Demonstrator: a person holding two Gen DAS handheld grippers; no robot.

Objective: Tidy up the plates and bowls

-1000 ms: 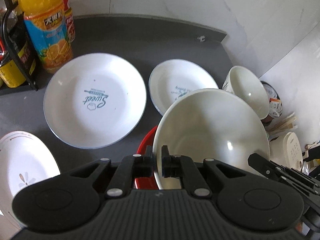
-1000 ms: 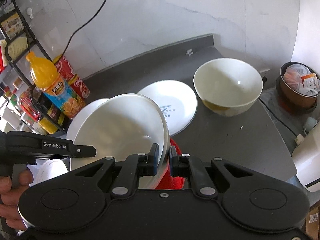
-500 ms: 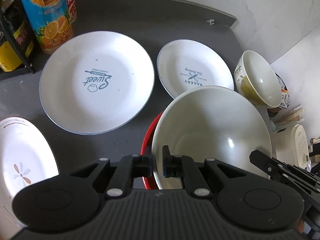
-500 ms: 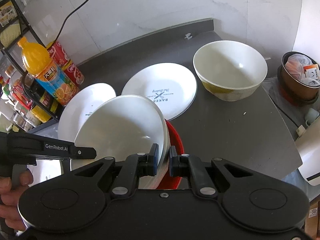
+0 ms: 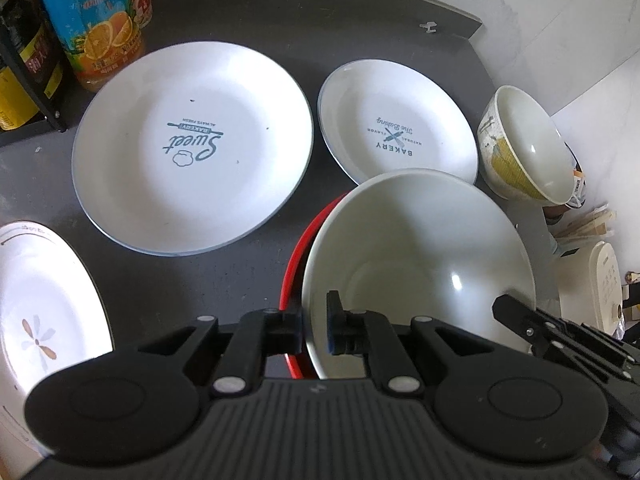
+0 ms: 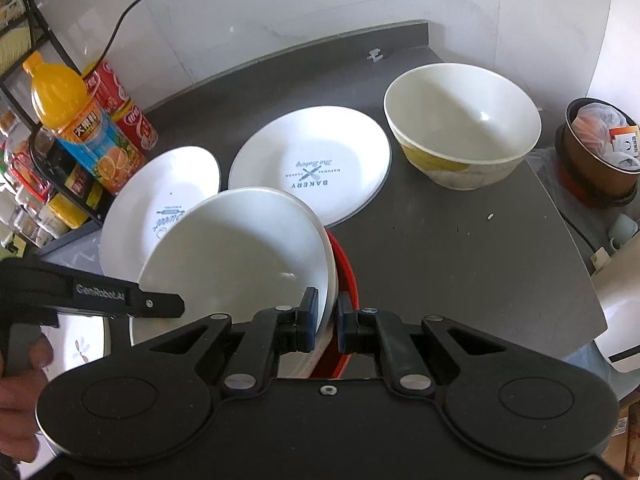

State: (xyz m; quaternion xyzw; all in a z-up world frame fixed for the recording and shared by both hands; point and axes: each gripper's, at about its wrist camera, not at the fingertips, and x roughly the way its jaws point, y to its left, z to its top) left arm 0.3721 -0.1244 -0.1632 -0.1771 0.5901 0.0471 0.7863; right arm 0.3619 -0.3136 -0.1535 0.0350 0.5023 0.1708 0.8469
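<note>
Both grippers hold a plain white bowl (image 5: 416, 264) (image 6: 240, 256) by opposite sides of its rim. My left gripper (image 5: 314, 328) is shut on its near rim, and so is my right gripper (image 6: 328, 324). A red dish (image 5: 296, 264) (image 6: 346, 268) sits directly under the bowl; I cannot tell if they touch. On the dark counter (image 6: 460, 248) beyond lie a large "Sweet" plate (image 5: 192, 144) (image 6: 160, 208) and a smaller "Bakery" plate (image 5: 396, 120) (image 6: 312, 168). A yellow-patterned bowl (image 5: 524, 144) (image 6: 460, 128) stands at the far right. A flower plate (image 5: 40, 304) lies near left.
An orange juice bottle (image 6: 80, 120), red cans (image 6: 124, 108) and a black wire rack (image 5: 24, 80) crowd the back left. White walls meet behind the counter. A brown bin with rubbish (image 6: 600, 160) stands past the counter's right edge. A hand (image 6: 20, 368) holds the left gripper.
Both grippers have carried the white bowl forward and lower over the counter, so the plates look closer. Both grips on the rim are unchanged.
</note>
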